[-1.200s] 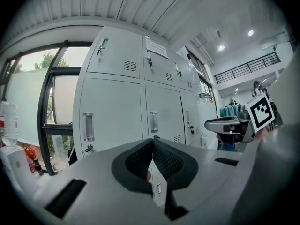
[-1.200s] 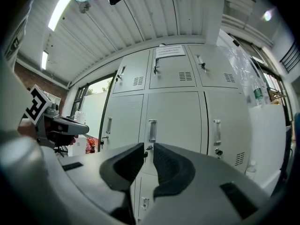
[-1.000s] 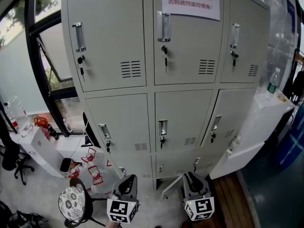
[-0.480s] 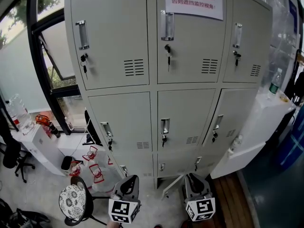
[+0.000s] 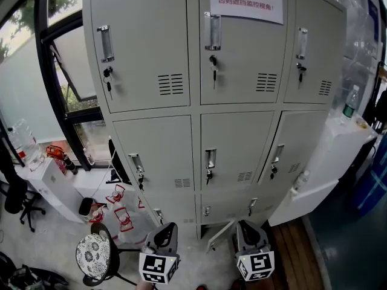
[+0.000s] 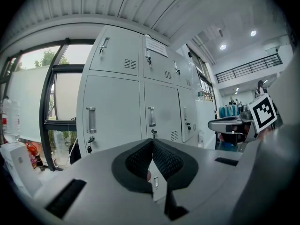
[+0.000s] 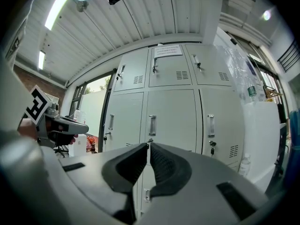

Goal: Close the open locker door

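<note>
A grey locker bank stands three doors wide and three high. The bottom-middle door hangs ajar, swung out toward me, and all the other doors are closed. My left gripper is low in the head view, left of that door, with its jaws shut and empty. My right gripper is just right of the ajar door's edge and apart from it. In the right gripper view the right gripper has its tips meeting on nothing. The left gripper frames the low door below its tips.
A stool with a patterned seat stands left of my left gripper. Red wire items lie on the floor by the lockers. At the far left are a white box and an office chair. A white cabinet with a bottle flanks the right.
The head view has shifted a little, so the lockers sit slightly right of where they were. Both grippers stay low in the frame, about where they were.
</note>
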A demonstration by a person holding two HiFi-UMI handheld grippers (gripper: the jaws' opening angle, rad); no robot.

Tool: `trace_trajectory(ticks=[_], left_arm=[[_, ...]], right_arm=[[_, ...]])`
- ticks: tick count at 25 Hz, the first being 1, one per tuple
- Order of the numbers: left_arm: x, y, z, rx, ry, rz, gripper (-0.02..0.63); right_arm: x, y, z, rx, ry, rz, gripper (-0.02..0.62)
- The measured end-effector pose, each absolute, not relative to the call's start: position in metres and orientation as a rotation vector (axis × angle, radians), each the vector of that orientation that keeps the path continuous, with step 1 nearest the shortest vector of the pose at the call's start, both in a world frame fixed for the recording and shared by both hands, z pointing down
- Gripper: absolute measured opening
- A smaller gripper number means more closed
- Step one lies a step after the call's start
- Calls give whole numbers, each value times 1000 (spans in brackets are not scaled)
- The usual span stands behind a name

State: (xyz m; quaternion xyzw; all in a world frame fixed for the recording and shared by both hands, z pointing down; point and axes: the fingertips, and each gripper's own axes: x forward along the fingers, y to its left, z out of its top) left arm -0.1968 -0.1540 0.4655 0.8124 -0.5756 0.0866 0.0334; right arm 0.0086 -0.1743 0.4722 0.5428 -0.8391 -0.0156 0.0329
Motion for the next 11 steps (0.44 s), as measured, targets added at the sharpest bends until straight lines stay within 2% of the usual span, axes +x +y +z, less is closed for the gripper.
trace_trajectory(ticks=[11], left_arm=[[-197, -149, 463, 2522, -1806, 242, 21]], right_arm=[[9, -168, 471, 1660, -2585, -65, 28]])
